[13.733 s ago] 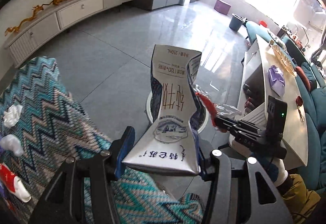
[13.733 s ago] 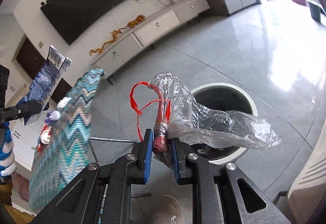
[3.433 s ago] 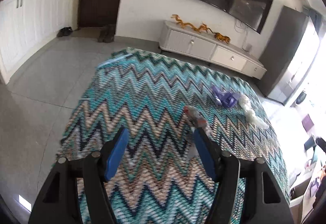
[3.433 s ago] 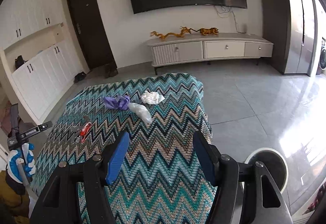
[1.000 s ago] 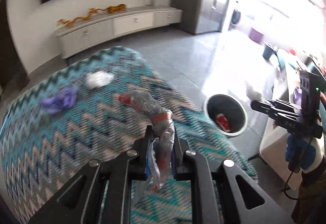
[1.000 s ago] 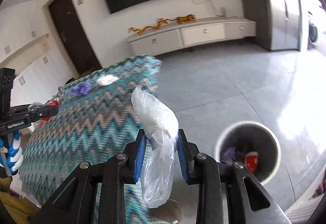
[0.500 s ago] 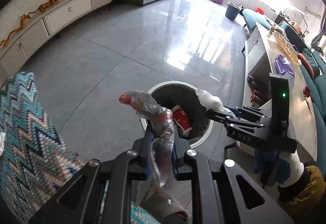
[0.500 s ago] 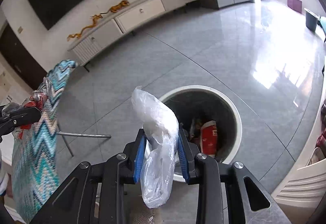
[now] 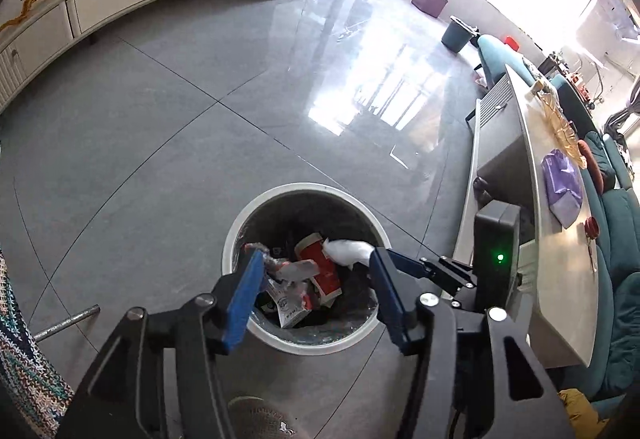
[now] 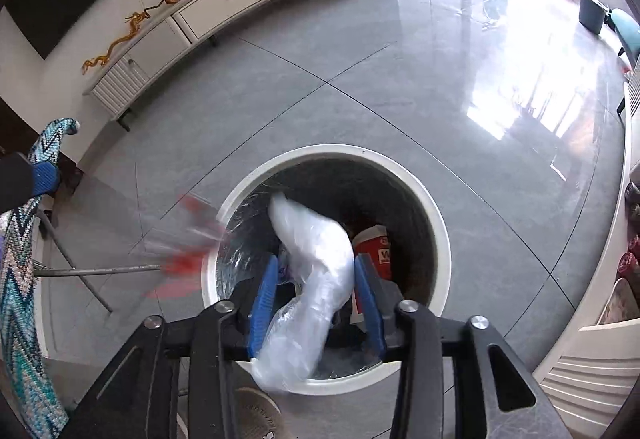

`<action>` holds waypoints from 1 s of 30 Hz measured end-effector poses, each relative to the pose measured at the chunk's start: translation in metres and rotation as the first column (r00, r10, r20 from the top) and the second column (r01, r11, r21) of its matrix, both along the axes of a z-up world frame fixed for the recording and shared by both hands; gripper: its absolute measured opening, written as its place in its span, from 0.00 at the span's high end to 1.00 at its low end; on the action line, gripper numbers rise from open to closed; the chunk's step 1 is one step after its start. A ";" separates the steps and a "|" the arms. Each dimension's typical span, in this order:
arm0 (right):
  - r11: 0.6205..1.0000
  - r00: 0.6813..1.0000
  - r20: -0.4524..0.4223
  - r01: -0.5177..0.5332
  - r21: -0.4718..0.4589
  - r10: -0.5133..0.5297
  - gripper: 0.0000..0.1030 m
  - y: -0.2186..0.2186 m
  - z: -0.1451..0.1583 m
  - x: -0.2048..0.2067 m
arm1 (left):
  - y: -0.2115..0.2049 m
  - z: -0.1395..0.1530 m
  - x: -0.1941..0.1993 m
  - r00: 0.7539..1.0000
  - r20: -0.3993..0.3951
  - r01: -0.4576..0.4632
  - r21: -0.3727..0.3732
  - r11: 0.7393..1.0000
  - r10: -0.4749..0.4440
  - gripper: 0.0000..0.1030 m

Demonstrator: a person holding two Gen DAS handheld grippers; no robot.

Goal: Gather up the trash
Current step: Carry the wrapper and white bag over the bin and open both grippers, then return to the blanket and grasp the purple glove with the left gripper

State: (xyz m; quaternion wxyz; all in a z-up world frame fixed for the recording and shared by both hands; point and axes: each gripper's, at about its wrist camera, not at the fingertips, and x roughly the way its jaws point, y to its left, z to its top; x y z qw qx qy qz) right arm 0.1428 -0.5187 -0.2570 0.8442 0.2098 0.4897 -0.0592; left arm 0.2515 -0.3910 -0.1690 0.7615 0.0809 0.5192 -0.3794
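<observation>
Trash: red-and-clear wrapper, blurred in mid-fall at the bin's left rim, free of any grip. Left claw: spread wide, empty, above the white-rimmed bin. Bin contents: red carton, printed wrappers. Clear plastic bag: hanging between the pads of the right claw, which stood parted over the bin mouth. Advice: keep both claws centred over the opening so pieces fall inside, not onto the floor.

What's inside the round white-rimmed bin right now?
Inside the round white-rimmed bin: a red paper cup, a crumpled clear wrapper with red bits and a printed carton. Whatever lies beneath them is covered.
</observation>
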 end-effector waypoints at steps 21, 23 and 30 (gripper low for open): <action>0.999 0.974 0.222 0.044 -0.029 -0.037 0.32 0.040 0.115 -0.074 | 0.121 0.112 -0.101 0.939 0.343 -0.014 -0.027 1.000 0.022 0.48; 0.998 0.968 0.249 0.038 -0.043 -0.026 0.29 0.050 0.131 -0.082 | 0.146 0.126 -0.112 0.919 0.389 -0.046 -0.039 0.998 0.058 0.48; 0.994 0.932 0.361 -0.008 -0.106 0.045 0.15 0.101 0.191 -0.113 | 0.245 0.165 -0.143 0.820 0.526 -0.218 -0.082 0.973 0.228 0.41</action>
